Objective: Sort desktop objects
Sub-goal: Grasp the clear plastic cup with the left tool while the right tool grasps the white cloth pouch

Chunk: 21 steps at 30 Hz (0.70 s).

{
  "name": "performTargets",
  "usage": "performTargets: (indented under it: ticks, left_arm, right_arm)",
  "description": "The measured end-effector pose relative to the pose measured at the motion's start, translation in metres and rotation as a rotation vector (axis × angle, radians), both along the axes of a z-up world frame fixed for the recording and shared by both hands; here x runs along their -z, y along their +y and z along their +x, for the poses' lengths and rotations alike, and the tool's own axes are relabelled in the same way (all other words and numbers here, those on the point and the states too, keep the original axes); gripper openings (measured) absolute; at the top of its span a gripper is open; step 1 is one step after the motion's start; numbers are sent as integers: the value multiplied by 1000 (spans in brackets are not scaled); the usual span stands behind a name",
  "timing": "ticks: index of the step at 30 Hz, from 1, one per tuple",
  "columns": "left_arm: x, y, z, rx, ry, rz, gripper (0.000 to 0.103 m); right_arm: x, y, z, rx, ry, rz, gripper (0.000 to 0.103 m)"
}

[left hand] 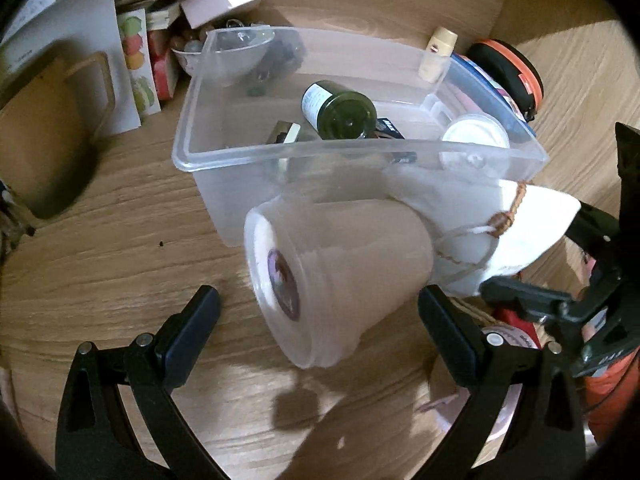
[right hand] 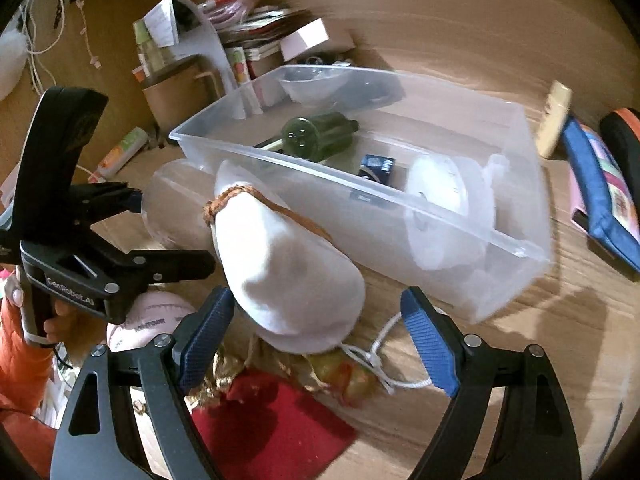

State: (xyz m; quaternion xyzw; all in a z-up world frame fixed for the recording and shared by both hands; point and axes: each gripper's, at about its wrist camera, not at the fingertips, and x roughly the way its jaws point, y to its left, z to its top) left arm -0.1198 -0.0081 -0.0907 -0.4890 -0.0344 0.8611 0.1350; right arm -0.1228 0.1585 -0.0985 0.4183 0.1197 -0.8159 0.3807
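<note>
**Both grippers wide, two loose things lying against the bin's near wall**

The clear plastic bin (left hand: 224,136) sits mid-desk and already holds a dark green bottle (left hand: 340,110), a small dark box (left hand: 390,128), a white roll (left hand: 474,136) and a little cream-topped block (left hand: 286,133). Outside it, pressed against the near wall, lie two things not yet sorted: a frosted plastic cup (left hand: 332,280) on its side, and a white cloth pouch (right hand: 288,268) with a brown cord round its neck.

The left gripper (left hand: 320,320) stands wide open and holds nothing. The cup lies directly ahead, between the two fingers (left hand: 192,328) — its base with a purple sticker faces near-left, its mouth points far-right toward the pouch, so its long axis runs slantwise across the gap rather than square to it. A close from here would, I judge, meet the cup on its tapered sides; turning the wrist a little would seat it better.

The right gripper (right hand: 316,320) is also spread wide and empty. The pouch lies just ahead of its blue pads (right hand: 428,344), long axis running from near to far-left, the rounded bottom nearest the fingers and the corded neck away — touching or nearly touching the left pad; I cannot tell which.

Each hand is nearer its own object. Beyond the bin's right end lie a cream tube (right hand: 554,120) and a blue pouch (right hand: 596,196).
</note>
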Motion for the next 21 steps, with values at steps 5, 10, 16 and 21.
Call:
performTargets:
  ticks: [5,10,16,21]
  left_arm:
    - [1,1,-5,11,3,5,101]
    - [2,-1,-7,10,16,8,101]
    - [-2,-2,-9,18,55,-12,94]
    - [-3,-5,-10,25,67,-1,87]
  right_arm:
    - [5,-11,-7,-31,-21,-11,80]
    - [9,-9,-12,-44,-83,-64,56]
    - [6,-3,-15,-30,-133,-117,41]
    - [-3,4,-18,-5,-182,-164,32]
